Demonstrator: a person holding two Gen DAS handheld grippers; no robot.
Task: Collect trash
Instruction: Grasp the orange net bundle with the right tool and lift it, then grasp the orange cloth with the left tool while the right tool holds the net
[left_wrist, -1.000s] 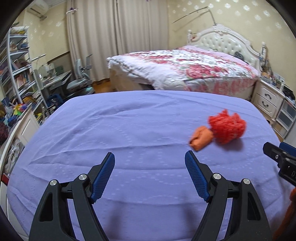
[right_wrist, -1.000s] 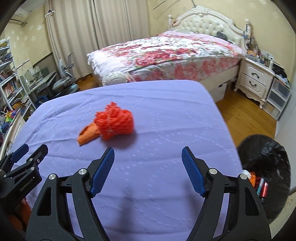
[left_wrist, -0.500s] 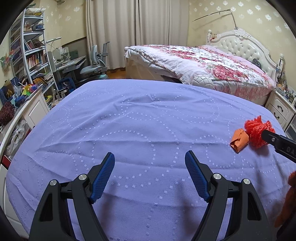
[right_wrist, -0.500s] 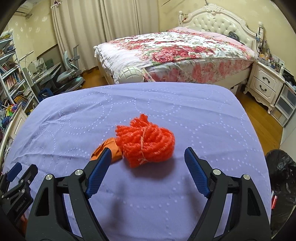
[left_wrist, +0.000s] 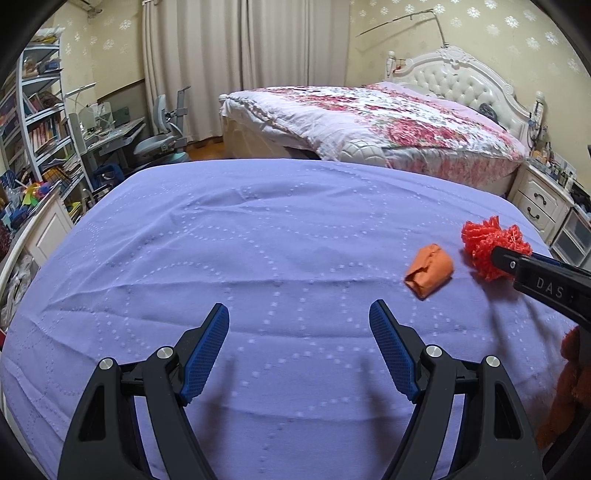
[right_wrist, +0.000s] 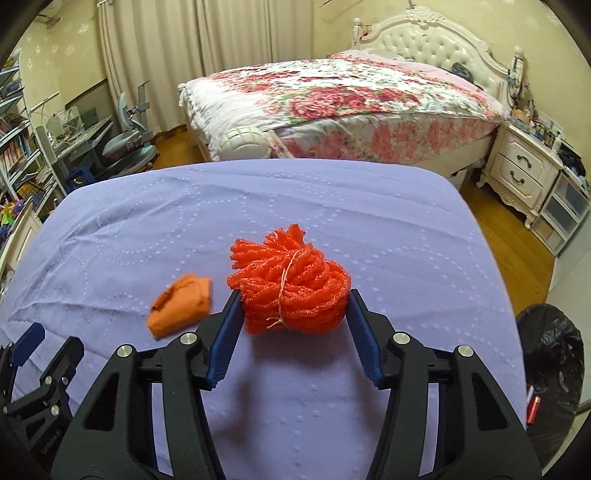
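Right tongs (right_wrist: 291, 328) closing on the red net ball (right_wrist: 291, 284).

Both blue pads touch the ball's sides as the jaws squeeze in; the ball sits on the purple cloth (right_wrist: 332, 221), toward its right side. An orange wad (right_wrist: 183, 308) lies just left of it, not touching. Left tongs (left_wrist: 299, 354) stand wide, holding nothing, over bare cloth with lots of room ahead and to the left. Right of the cloth's edge, a black bin bag (right_wrist: 550, 354) stands on the floor.
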